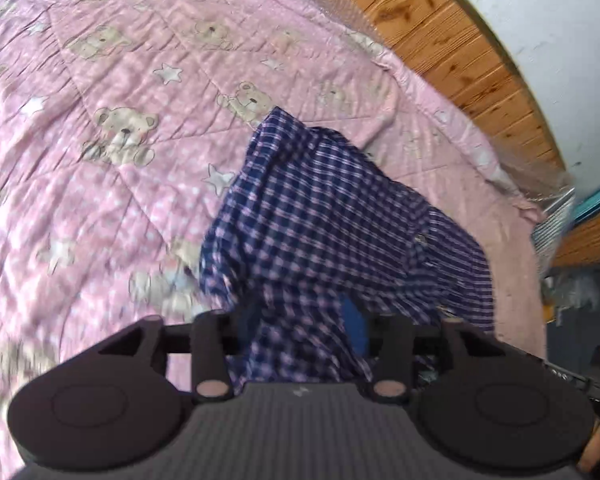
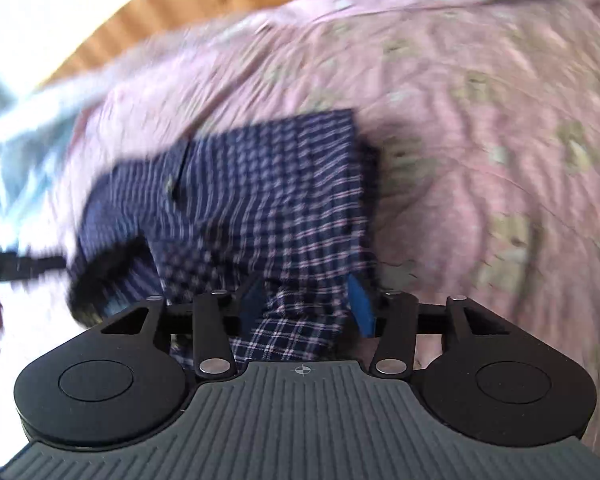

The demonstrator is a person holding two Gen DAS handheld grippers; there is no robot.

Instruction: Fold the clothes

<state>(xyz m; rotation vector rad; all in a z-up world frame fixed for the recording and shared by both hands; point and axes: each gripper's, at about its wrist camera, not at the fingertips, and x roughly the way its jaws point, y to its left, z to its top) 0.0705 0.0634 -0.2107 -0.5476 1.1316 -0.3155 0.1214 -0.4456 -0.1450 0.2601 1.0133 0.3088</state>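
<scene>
Shirt (image 1: 332, 216), navy plaid, lifted above pink quilted bed (image 1: 100, 160), trailing toward 12 o'clock | left gripper (image 1: 300, 344) and right gripper (image 2: 304, 312): jaws clamped on fabric | judged light, limp, slippery; grip hems or seams.

shirt (image 1: 324, 216): navy with pink-white check | quilt (image 1: 100, 184): pink, white dots, beige bears, white stars | pads (image 2: 360, 308): blue | floor (image 1: 460, 48): orange-brown wood
</scene>
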